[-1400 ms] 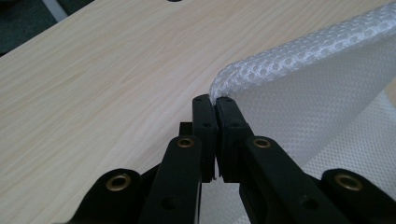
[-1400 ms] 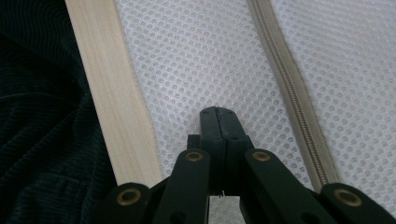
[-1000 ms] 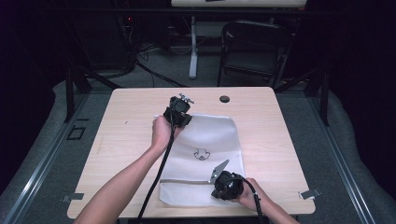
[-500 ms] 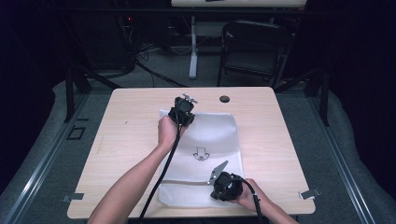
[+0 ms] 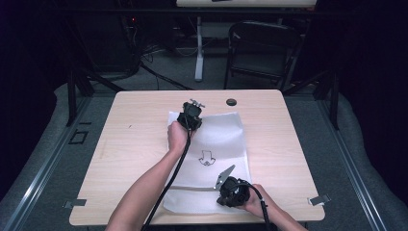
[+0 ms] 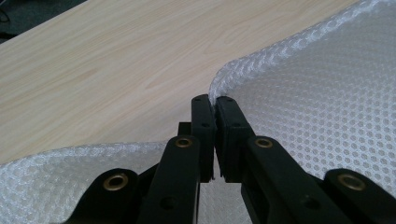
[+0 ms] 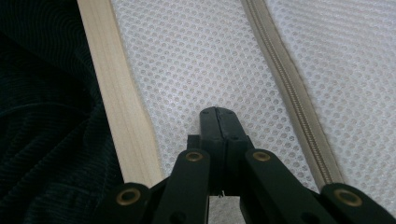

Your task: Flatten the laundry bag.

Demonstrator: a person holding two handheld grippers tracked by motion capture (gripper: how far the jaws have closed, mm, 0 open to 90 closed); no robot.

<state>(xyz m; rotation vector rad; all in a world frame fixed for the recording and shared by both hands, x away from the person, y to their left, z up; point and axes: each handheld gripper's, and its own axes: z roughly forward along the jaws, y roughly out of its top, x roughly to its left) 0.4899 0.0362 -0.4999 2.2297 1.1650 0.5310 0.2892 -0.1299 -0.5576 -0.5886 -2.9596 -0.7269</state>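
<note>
Mesh bag [image 5: 211, 144] — lengthwise, seemingly away

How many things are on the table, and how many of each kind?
White mesh bag: 1
Black tools: 2, left tool and right tool
Small black round thing: 1
Total: 4

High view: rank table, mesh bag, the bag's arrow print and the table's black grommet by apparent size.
1. Table: largest.
2. Mesh bag: covers the middle of the table.
3. Arrow print: small mark at the bag's centre.
4. Black grommet: smallest. It lies farther from the camera than the print, so the last two are close.
</note>
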